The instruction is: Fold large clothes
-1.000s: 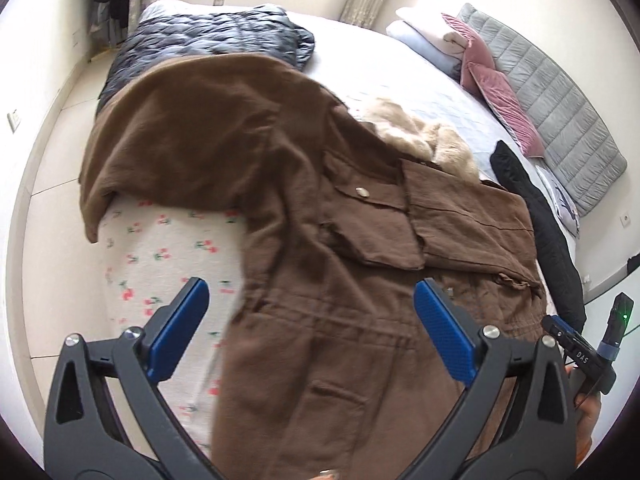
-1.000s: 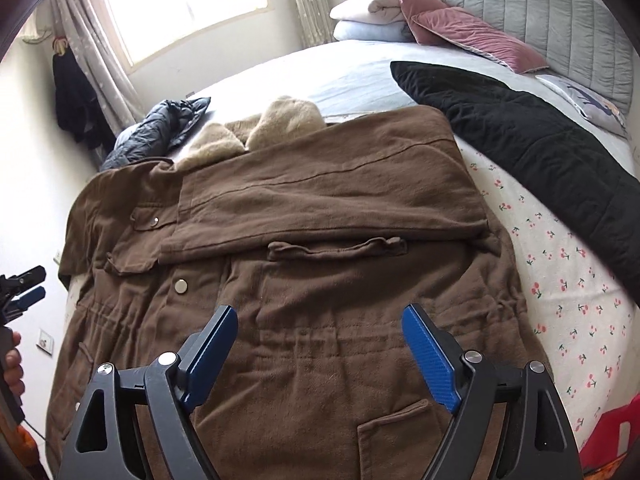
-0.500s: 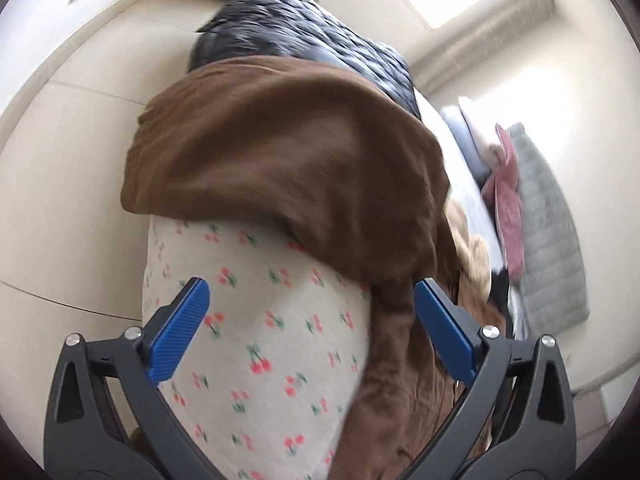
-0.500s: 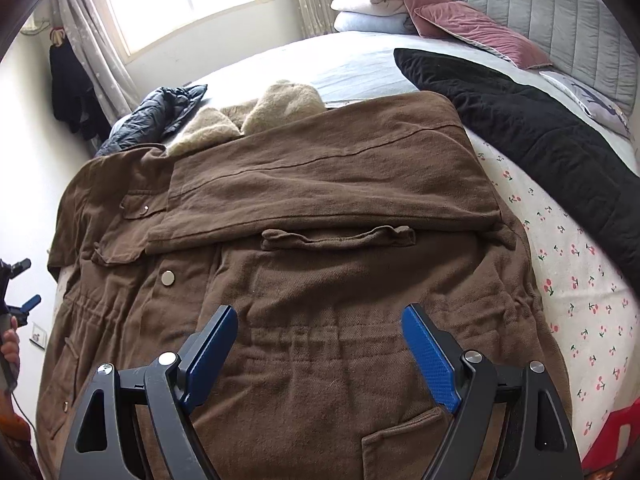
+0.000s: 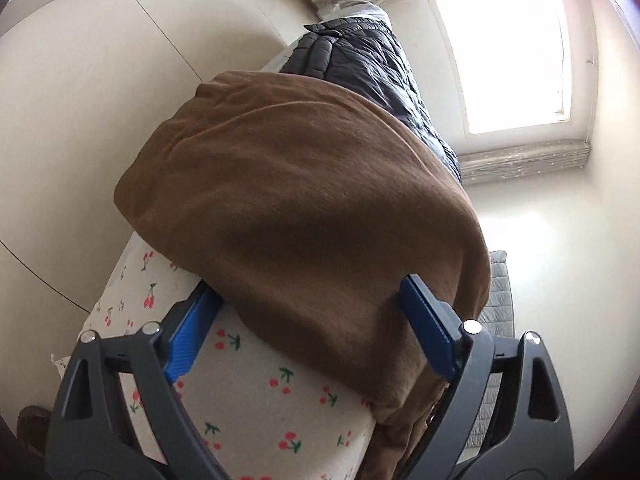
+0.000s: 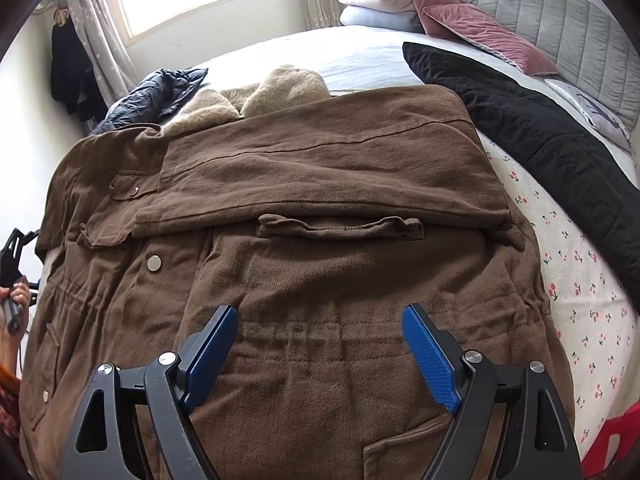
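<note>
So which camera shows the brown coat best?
The right wrist view. There the brown coat lies spread on the bed, with its pockets, snap button and one sleeve folded across. The left wrist view shows only a plain brown sleeve hanging over the bed's edge, very close up.

brown coat [image 6: 320,208] covers the near bed; cherry sheet [image 6: 580,280] bare beside it.

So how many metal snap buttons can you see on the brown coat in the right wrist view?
3. One large snap on the brown coat front, one small on the chest pocket flap, one near the left hem. The folded sleeve may hide others.
</note>
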### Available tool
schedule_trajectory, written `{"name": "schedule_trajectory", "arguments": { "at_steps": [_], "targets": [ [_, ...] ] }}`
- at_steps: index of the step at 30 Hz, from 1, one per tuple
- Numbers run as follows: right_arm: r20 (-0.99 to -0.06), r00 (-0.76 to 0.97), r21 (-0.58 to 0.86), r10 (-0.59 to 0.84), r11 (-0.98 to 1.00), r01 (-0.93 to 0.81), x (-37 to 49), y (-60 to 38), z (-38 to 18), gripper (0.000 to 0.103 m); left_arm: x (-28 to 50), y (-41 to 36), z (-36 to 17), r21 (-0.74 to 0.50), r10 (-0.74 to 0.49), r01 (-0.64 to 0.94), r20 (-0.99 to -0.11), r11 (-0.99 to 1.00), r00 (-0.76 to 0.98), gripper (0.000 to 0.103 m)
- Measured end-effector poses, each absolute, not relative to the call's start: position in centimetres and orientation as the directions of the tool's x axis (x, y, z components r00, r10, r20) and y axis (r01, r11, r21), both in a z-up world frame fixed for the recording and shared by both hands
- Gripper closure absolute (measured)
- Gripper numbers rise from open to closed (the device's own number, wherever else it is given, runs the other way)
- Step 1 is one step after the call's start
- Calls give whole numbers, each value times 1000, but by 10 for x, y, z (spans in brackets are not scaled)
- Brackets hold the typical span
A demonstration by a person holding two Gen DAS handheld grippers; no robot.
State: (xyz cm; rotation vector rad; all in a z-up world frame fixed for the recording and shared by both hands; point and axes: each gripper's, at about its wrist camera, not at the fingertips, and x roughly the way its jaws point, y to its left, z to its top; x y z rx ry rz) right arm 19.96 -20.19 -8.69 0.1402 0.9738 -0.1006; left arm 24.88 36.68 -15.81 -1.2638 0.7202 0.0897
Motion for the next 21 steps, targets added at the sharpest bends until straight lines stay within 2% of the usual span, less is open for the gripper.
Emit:
{"name": "schedule_trajectory", "arguments": {
  "at_steps": [2, 3, 4, 6, 9, 13, 17, 21],
  "targets": [
    [-828, 561, 70, -26, 986, 150, 200, -202, -87, 18, 252, 369, -160, -821, -285, -465, -557, 331, 780, 32],
    [-828, 560, 70, -27, 986, 150, 200, -202, -87, 18, 253, 371, -158, -814, -261, -476, -565, 334, 783, 50],
    [-828, 560, 70, -28, 986, 152, 201, -202, -87, 18, 252, 373, -156, -809, -240, -478, -567, 343, 788, 73],
    [-827, 562, 74, -27, 985, 156, 201, -204, -87, 18, 249, 374, -139, -794, -187, -474, -568, 380, 802, 86],
    [-819, 573, 85, -25, 983, 165, 200, -207, -84, 18, 242, 367, -96, -770, -98, -429, -529, 473, 843, 90],
    [-813, 582, 109, -13, 979, 174, 198, -212, -81, 18, 244, 335, -24, -719, -82, -287, -431, 633, 898, 92],
    [-809, 588, 127, -1, 976, 176, 197, -212, -80, 18, 260, 272, 47, -599, -172, -86, -360, 796, 917, 93],
    [-807, 590, 129, 0, 976, 176, 197, -213, -79, 18, 270, 179, 91, -441, -334, 154, -366, 884, 869, 93]
  ]
}}
